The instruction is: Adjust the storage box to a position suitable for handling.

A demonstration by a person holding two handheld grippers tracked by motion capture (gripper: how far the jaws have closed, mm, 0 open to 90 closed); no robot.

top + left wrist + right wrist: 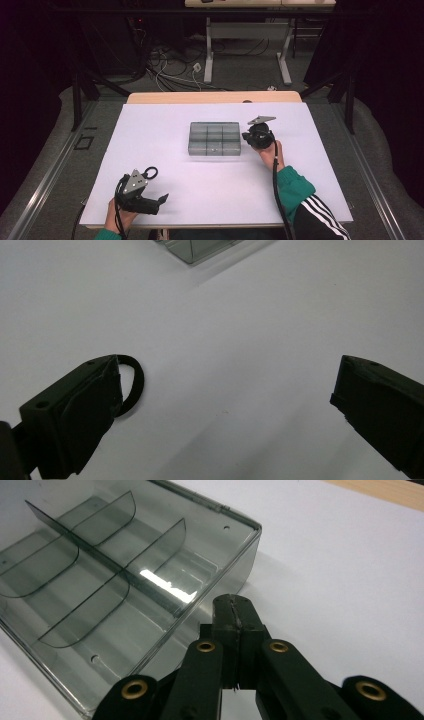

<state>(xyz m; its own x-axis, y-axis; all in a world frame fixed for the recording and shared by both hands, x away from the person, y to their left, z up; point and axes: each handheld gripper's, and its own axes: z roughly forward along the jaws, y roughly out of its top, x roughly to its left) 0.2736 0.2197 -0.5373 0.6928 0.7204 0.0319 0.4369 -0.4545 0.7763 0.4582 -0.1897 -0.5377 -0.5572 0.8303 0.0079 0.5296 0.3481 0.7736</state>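
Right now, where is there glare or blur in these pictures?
Right gripper view: a bright glare patch on the clear divided box. Left gripper view: sharp white table, soft jaw edges, black ring casting faint shadow. High view: table lit, surroundings dark.

Looks like a lab or test rig room. White sheet over a wood surface [215,97], black curtains [380,75] both sides, bare grey floor [250,70] with loose cables [170,70] and a plug block, metal desk legs [209,50] behind, floor rails [45,175] along the sides. Nothing domestic.
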